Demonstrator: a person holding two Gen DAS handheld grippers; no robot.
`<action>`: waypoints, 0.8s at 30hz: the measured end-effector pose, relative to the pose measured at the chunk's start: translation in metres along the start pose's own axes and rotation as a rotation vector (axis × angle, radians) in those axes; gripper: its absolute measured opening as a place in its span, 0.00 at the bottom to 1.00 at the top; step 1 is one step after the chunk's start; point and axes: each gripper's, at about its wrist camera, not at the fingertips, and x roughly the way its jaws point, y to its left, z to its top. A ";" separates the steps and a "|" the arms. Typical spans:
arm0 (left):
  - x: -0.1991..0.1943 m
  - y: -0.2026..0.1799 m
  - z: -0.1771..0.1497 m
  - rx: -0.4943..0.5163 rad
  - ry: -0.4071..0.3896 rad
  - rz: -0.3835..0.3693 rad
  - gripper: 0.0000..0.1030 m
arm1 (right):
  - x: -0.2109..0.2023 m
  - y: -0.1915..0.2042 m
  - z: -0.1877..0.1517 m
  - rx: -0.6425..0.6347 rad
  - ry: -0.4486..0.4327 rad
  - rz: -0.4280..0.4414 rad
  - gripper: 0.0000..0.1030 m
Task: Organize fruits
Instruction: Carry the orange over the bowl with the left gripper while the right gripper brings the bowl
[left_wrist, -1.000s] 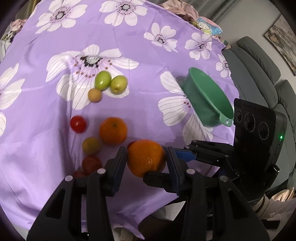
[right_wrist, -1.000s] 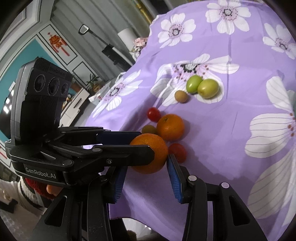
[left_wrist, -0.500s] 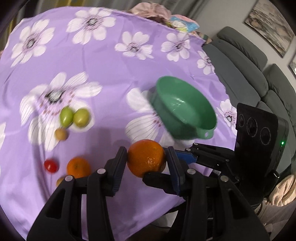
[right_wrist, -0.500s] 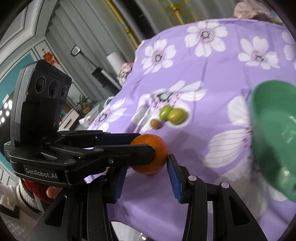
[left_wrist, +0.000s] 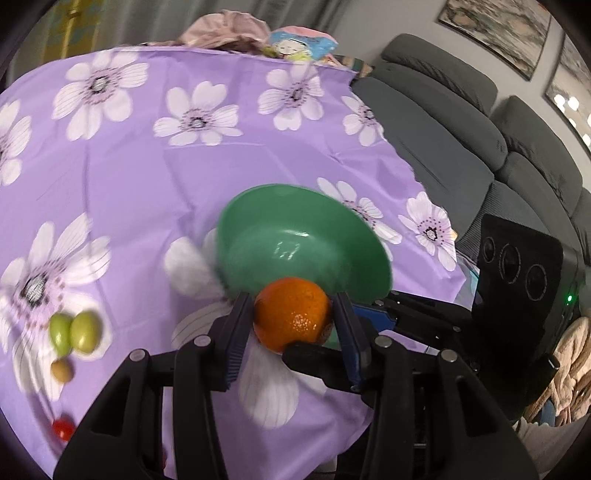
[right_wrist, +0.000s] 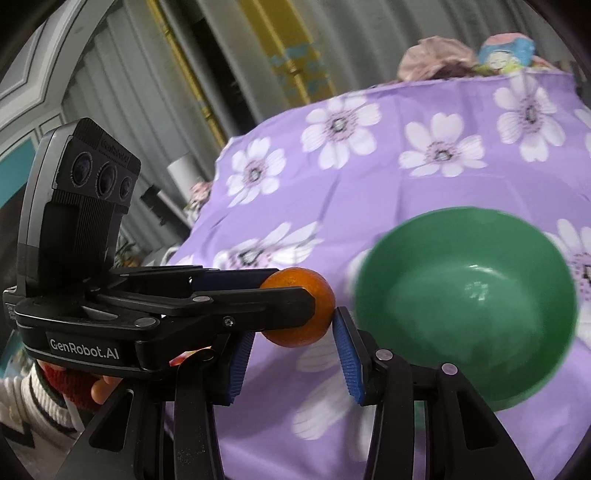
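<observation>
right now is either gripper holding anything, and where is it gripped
The left gripper is clamped on the orange across its two opposite sides. The right gripper is open and holds nothing.

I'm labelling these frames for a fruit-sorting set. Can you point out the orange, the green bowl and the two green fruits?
orange (left_wrist: 291, 314), left wrist view, on its front peel.
green bowl (right_wrist: 465, 295), right wrist view, on its inner floor.
two green fruits (left_wrist: 85, 331), left wrist view, on the right-hand fruit's skin.
</observation>
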 end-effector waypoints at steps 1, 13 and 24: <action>0.005 -0.003 0.003 0.008 0.003 -0.007 0.43 | -0.003 -0.005 0.000 0.007 -0.005 -0.008 0.44; 0.054 -0.014 0.015 0.023 0.065 -0.064 0.43 | -0.008 -0.046 -0.001 0.087 0.000 -0.099 0.44; 0.065 -0.008 0.012 -0.018 0.099 -0.046 0.44 | -0.001 -0.048 -0.007 0.092 0.053 -0.142 0.44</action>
